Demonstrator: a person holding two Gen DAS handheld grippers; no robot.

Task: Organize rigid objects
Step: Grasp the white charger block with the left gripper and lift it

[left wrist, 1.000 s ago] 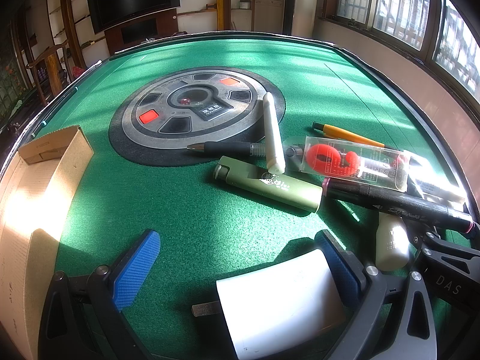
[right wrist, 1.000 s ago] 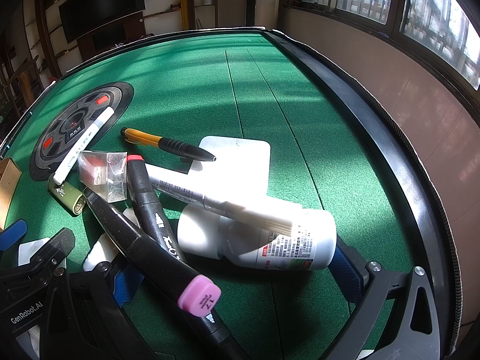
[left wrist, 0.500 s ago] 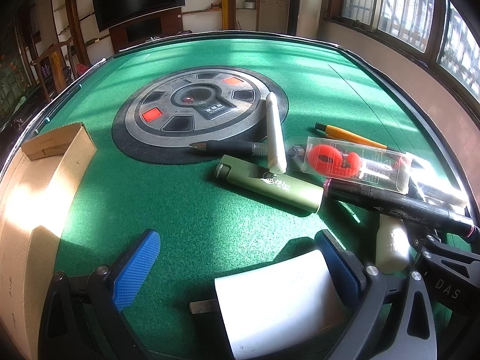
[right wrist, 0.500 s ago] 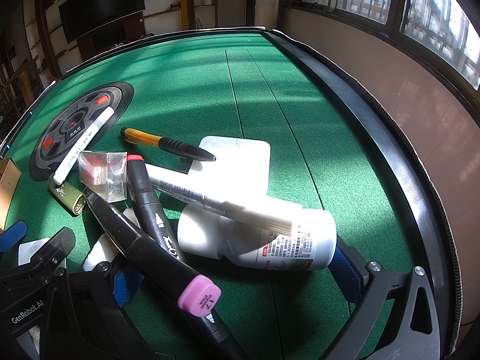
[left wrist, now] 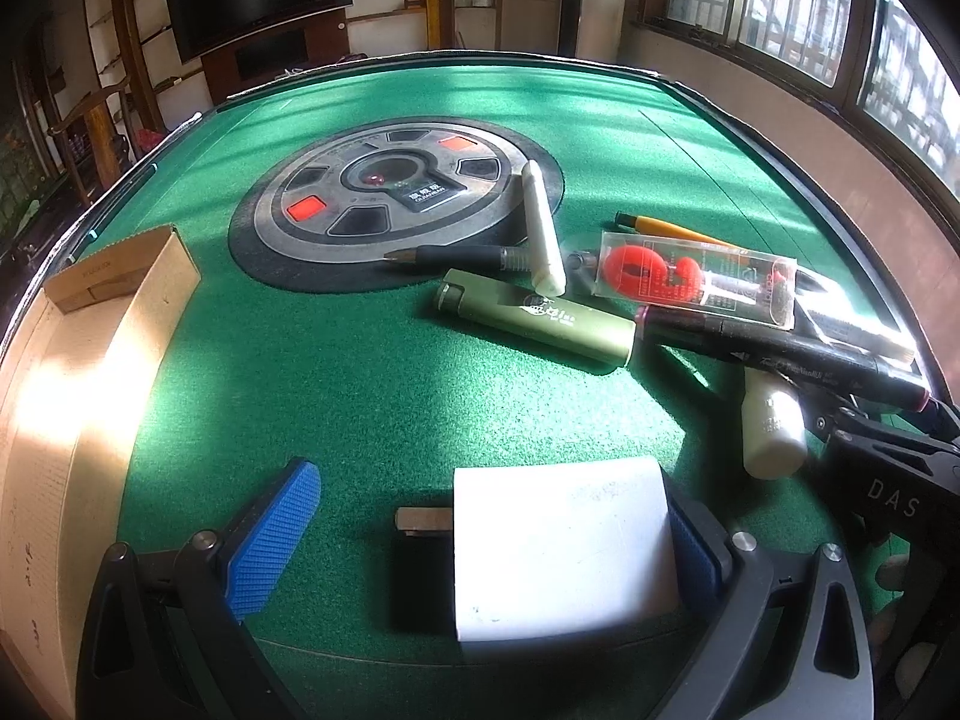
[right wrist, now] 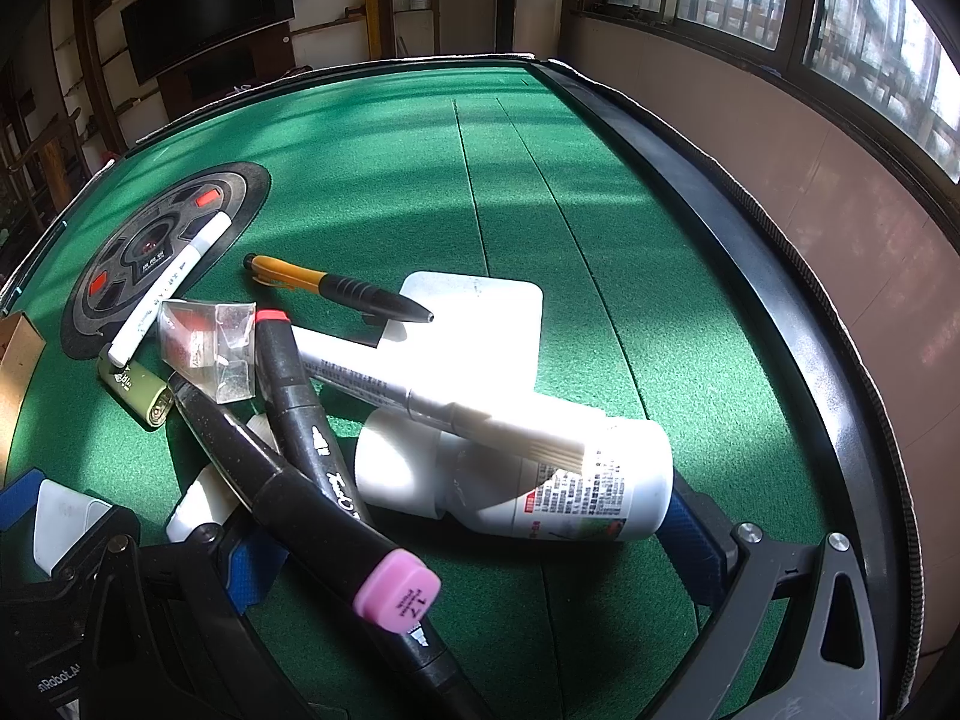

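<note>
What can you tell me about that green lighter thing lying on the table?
The olive-green lighter-shaped stick has a matte, smooth body with a pale printed logo on its side, a darker hinged-looking cap at one end and a round metal base at the other. It lies flat on the green felt table, near the dark round centre panel. A white marker's tip rests at its upper edge; no gripper touches it.
</note>
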